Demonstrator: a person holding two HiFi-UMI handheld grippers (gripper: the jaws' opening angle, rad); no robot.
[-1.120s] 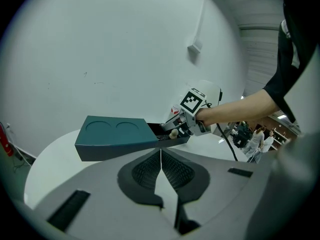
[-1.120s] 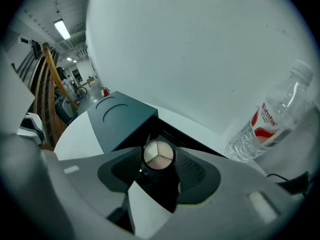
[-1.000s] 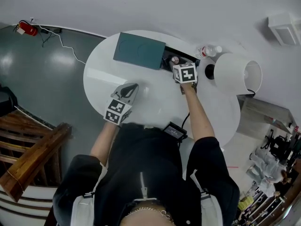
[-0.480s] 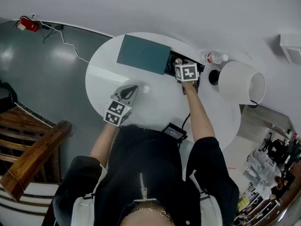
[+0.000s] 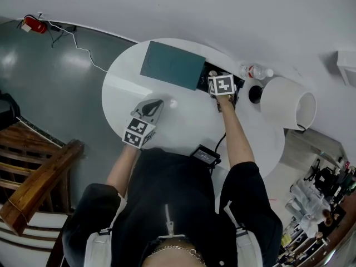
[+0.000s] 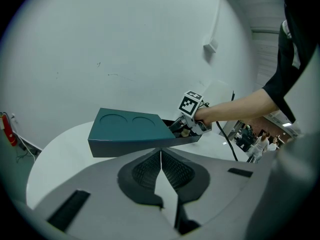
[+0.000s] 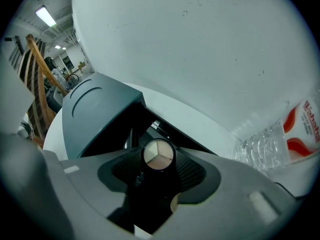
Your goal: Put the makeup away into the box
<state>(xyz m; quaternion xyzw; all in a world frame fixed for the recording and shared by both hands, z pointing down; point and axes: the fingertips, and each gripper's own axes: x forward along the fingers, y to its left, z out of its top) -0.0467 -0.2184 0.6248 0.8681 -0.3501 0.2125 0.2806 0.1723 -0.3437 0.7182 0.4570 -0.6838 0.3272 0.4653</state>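
Right gripper (image 7: 160,168) pinches a round black makeup pot (image 7: 159,154) with a three-tone pan on top, jaws pressed on its sides. Pot is right at the open end of the teal box (image 5: 171,65), over the dark interior; can't tell if it touches the bottom. Other small items lie in that open end. Left gripper (image 6: 161,159): jaws pressed together, nothing between, on the near side of the box, apart from it, over the white table (image 5: 183,121). Water bottle (image 5: 256,71) lies just past the box's open end, white lamp (image 5: 286,102) farther out.
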